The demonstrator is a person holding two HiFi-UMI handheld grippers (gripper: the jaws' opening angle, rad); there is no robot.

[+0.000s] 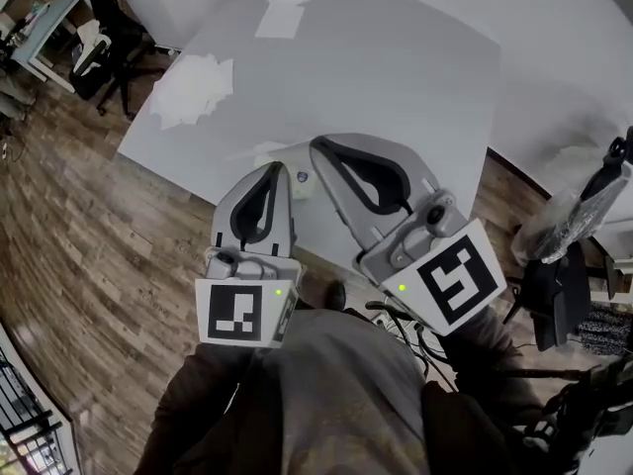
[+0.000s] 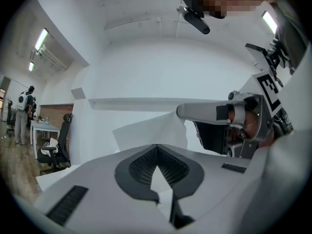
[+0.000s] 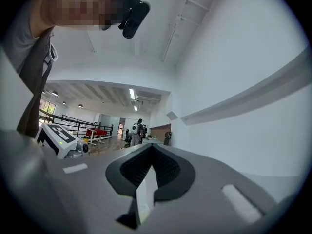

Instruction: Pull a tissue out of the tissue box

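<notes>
Sleeves point(image 1: 198, 414) and grey top of the person, lowest in the head view. Item: left gripper point(image 1: 278, 169), marker cube point(image 1: 237, 313) toward the body, fingers pressed together on nothing, tips just beside the box. Item: right gripper point(image 1: 318, 146), fingers likewise pressed together. In the left gripper view their tip meets the top corner of the tissue point(image 2: 148, 130), which stands up as a drawn sheet, so they are judged to pinch that corner. Item: tissue box point(image 1: 303, 180), white, mostly hidden between and under the two grippers, at the near edge of the bench point(image 1: 396, 77); its slot is not visible. Farther on the bench: loose tissues point(image 1: 193, 89), well apart from the box. Beyond: wooden floor point(image 1: 89, 226), office chair point(image 1: 114, 38). Step in hand, as judged: the draw itself, with the sheet raised but not seen clear of the box. Next move calls for a steady pull of the right gripper up and away, with a firm grip on the thin paper and the box held down. The left gripper sits near enough to steady it.
</notes>
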